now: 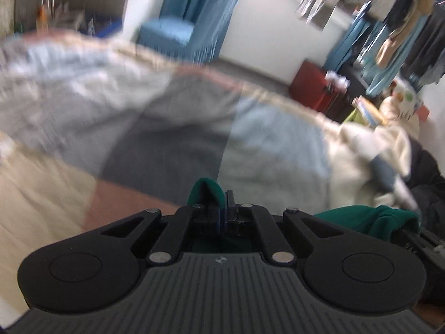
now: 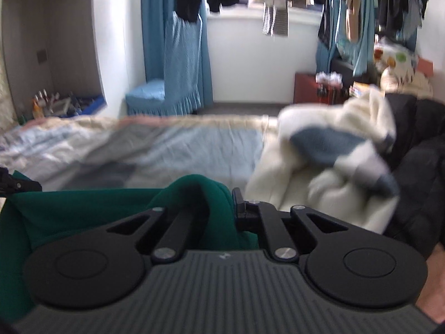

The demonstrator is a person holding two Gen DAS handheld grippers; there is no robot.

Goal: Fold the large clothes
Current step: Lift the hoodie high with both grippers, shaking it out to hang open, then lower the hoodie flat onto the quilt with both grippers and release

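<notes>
A dark green garment (image 2: 69, 211) is held up over the bed between both grippers. My left gripper (image 1: 221, 203) is shut on a fold of the green garment (image 1: 204, 190); more of it shows at the right (image 1: 370, 220). My right gripper (image 2: 222, 203) is shut on a bunched fold of the same garment, which hides its left finger. Green cloth stretches left from it toward the other gripper's black edge (image 2: 16, 185). Both views are motion-blurred.
The bed (image 1: 83, 194) has a patchwork cover of cream, pink, grey and pale blue. A cream-and-blue fleece (image 2: 328, 161) and a black coat (image 2: 417, 181) lie piled at the right. Beyond are a blue-covered chair (image 2: 167, 94), a red box (image 2: 308, 89) and hanging clothes (image 2: 272, 5).
</notes>
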